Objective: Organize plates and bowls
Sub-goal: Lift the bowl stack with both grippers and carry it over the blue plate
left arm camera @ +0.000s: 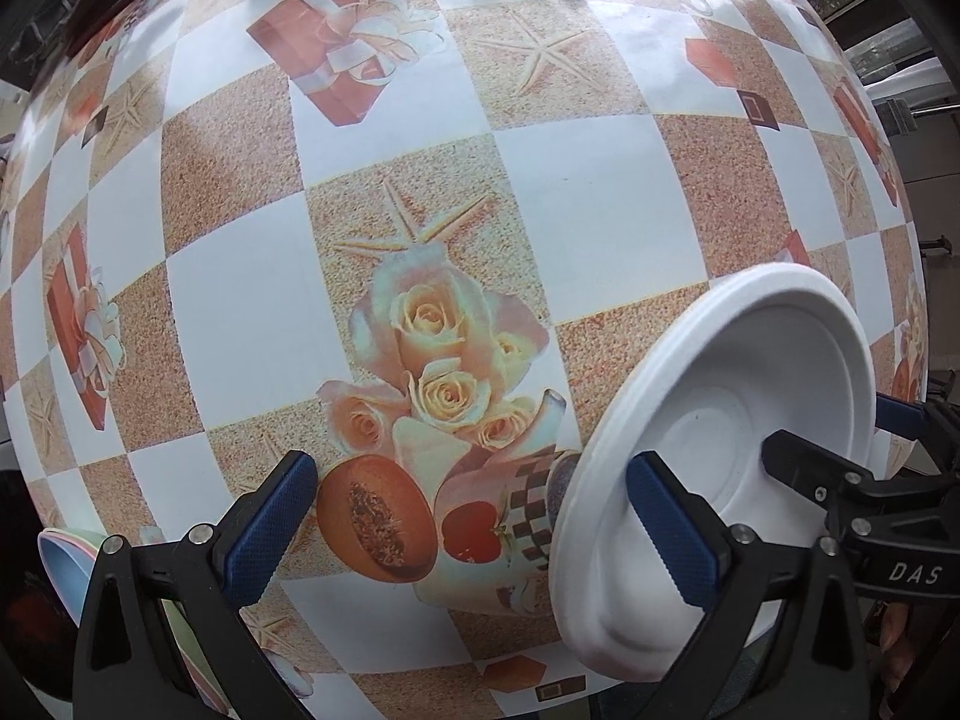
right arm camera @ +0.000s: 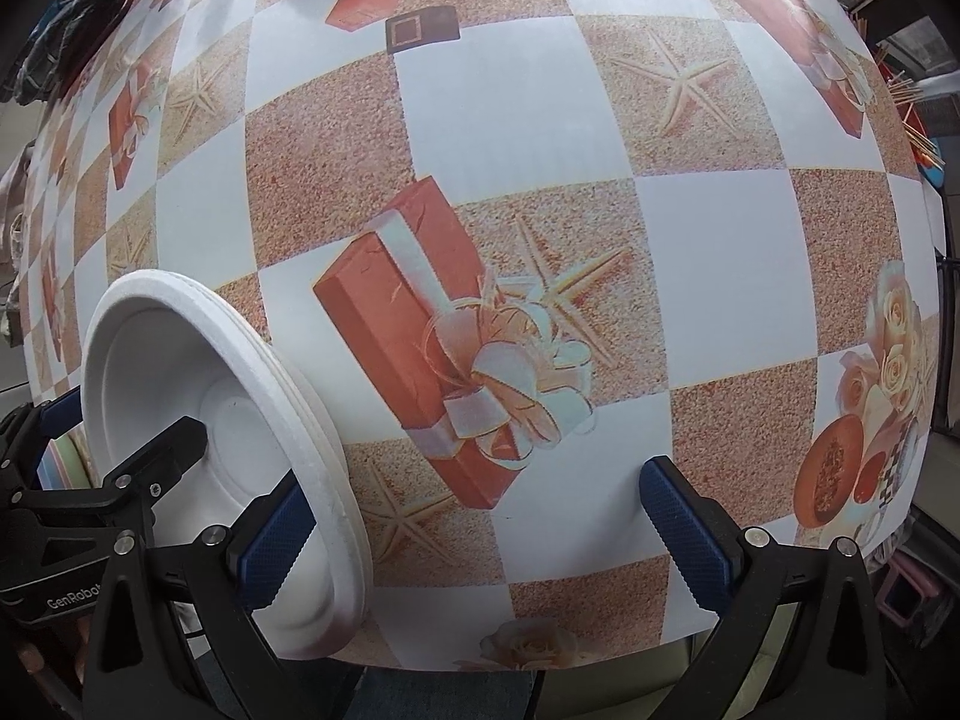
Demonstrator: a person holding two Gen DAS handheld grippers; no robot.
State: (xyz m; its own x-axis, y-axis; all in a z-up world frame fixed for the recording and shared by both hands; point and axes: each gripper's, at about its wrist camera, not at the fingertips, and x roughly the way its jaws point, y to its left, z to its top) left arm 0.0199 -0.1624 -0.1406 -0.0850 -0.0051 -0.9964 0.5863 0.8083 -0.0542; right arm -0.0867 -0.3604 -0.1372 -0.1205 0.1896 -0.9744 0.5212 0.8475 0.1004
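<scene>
- The table (left arm camera: pixel 600 192) carries a checkered oilcloth printed with roses, starfish and gift boxes.
- A stack of white plates (left arm camera: pixel 720 420) rests at the near edge of the table, between the two grippers.
- Left gripper (left arm camera: pixel 474 528): points down at the table; jaws stand wide open with nothing between them. Its right finger (left arm camera: pixel 672 534) shows in front of the plate stack; contact cannot be determined.
- Right gripper (right arm camera: pixel 480 534): jaws open, nothing between the pads. Its left finger (right arm camera: pixel 276 540) lies in front of the stack's rim.
- Pastel-coloured bowls (left arm camera: pixel 66 552) show at the near left corner of the left wrist view, partly hidden behind the gripper frame.
</scene>
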